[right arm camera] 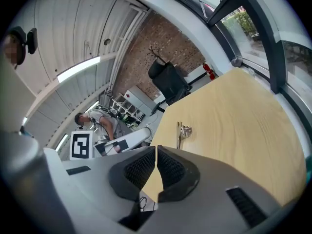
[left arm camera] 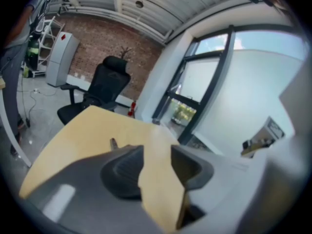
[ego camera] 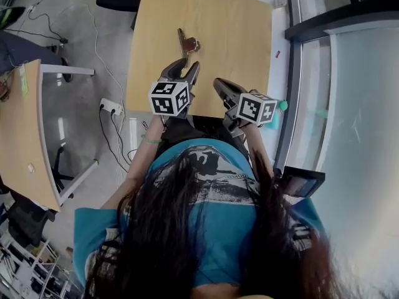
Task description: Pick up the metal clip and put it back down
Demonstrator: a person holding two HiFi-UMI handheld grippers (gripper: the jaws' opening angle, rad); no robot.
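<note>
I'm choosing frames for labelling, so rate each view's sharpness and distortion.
Left gripper view: blurred throughout, with the left gripper and the metal clip smeared and the window frames bowed by the lens. Right gripper view: sharp, clip crisp, same wide-angle bowing. Head view: sharp, with the glass panel at right washed pale.

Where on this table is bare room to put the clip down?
The table is bare right of the metal clip to the window-side edge, and beyond it to the far edge; a narrower strip lies to its left. Crowded only at the near edge, where left gripper and right gripper are.
</note>
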